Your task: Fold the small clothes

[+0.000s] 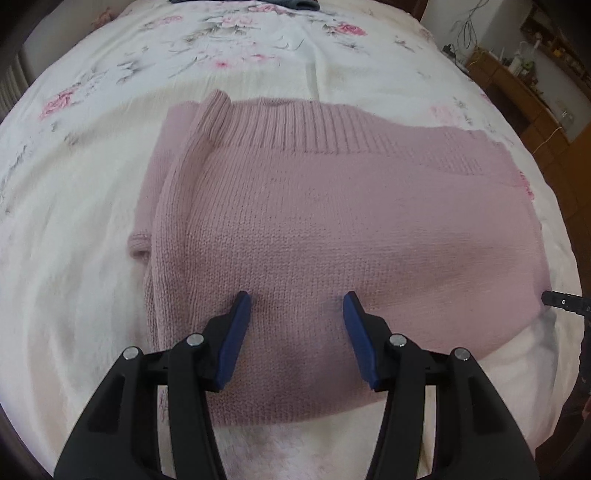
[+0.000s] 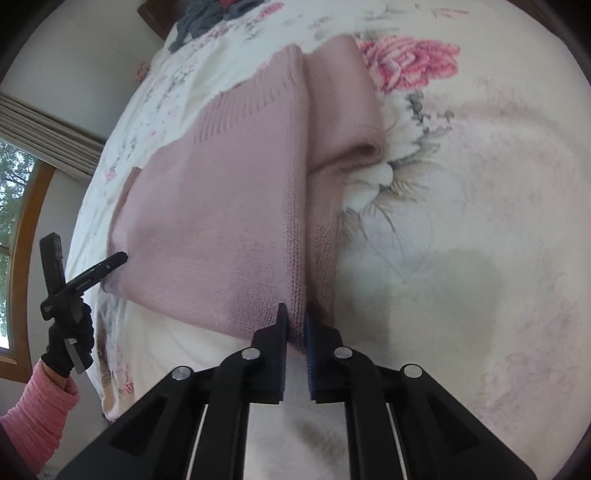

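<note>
The pink sweater lies folded on the floral bedspread, filling the middle of the left wrist view; its ribbed hem runs along the 12 o'clock edge and a cuff pokes out at 9 o'clock. In the right wrist view the sweater stretches from centre toward 11 o'clock, with a folded sleeve lying beside it at 1 o'clock.

The left gripper hovers over the sweater's near part at 6 o'clock, its blue pads spread wide with nothing between them. The right gripper sits at 6 o'clock in its own view, fingers clenched on the sweater's near edge, knit pinched between the pads.

At 9 o'clock in the right view, a gloved hand with a pink sleeve holds the left gripper. Grey clothes lie far off at 11 o'clock on the bed.
</note>
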Available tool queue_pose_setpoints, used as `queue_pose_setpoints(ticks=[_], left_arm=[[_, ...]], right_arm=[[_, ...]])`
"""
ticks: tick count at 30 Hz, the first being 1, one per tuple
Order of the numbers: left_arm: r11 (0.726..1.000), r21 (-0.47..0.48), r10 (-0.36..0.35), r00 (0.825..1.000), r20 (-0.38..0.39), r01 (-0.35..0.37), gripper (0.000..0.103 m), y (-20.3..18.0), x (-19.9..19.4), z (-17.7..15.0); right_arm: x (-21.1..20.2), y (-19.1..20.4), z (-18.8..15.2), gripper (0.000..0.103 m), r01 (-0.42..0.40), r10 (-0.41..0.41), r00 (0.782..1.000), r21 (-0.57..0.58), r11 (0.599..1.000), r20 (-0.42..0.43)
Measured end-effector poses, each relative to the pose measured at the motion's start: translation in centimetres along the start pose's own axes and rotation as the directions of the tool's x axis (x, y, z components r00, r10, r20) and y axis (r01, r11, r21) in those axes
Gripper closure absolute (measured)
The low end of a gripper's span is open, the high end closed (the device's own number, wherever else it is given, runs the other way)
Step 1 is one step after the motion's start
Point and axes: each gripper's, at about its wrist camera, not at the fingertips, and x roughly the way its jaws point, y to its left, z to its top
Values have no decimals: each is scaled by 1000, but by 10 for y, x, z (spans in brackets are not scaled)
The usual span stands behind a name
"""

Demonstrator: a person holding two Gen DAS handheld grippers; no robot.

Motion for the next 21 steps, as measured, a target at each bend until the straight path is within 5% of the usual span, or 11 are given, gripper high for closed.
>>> queue_pose_setpoints(ticks=[5,7,12,21], left_arm=[[1000,14,11,1000,6,-11,48,-5,-5,2],[1000,21,8,1000,27,-9,45,-9,-13,3],[1000,16,-6,997,78,4,39,-17,-24,18],[1000,-1,-1,996,84,2,39,-21,-9,40]], right_arm=[[-5,1,5,83,-21,21,1000,12,1000,16],[-13,0,9,50,-25,25,999,17,1000,37],[-25,-10,32,30,-68,61,993,67,995,96],[9,-32,68,30,-194,178,978,176,965,105]])
